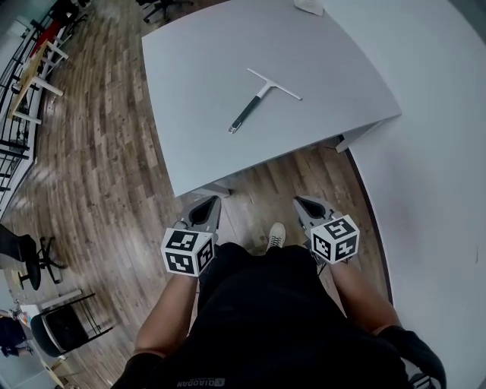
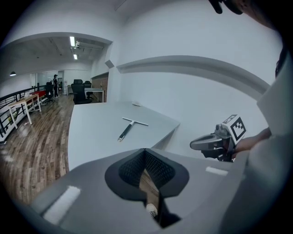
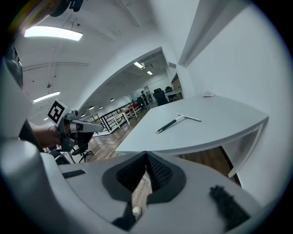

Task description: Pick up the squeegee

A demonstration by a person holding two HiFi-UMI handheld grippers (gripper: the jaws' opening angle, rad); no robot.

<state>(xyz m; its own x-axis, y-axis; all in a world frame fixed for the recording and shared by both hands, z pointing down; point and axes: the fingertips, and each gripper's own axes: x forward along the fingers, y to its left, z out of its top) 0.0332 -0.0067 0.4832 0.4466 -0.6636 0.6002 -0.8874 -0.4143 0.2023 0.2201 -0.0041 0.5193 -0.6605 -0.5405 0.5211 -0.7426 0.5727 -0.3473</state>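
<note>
The squeegee [image 1: 260, 100], a thin metal blade on a dark handle, lies flat near the middle of the grey table [image 1: 197, 83]. It also shows in the left gripper view as the squeegee [image 2: 128, 127] and in the right gripper view as the squeegee [image 3: 176, 121]. Both grippers hang short of the table's near edge, over the wooden floor. My left gripper [image 1: 209, 202] has its jaws closed with nothing in them, and my right gripper [image 1: 304, 202] is likewise shut and empty. Each points toward the table.
A small white object [image 1: 309, 6] rests at the table's far corner. A curved white wall [image 1: 433, 190] runs along the right. An office chair [image 1: 34, 262] stands at the left, and the person's shoe [image 1: 276, 235] is on the floor between the grippers.
</note>
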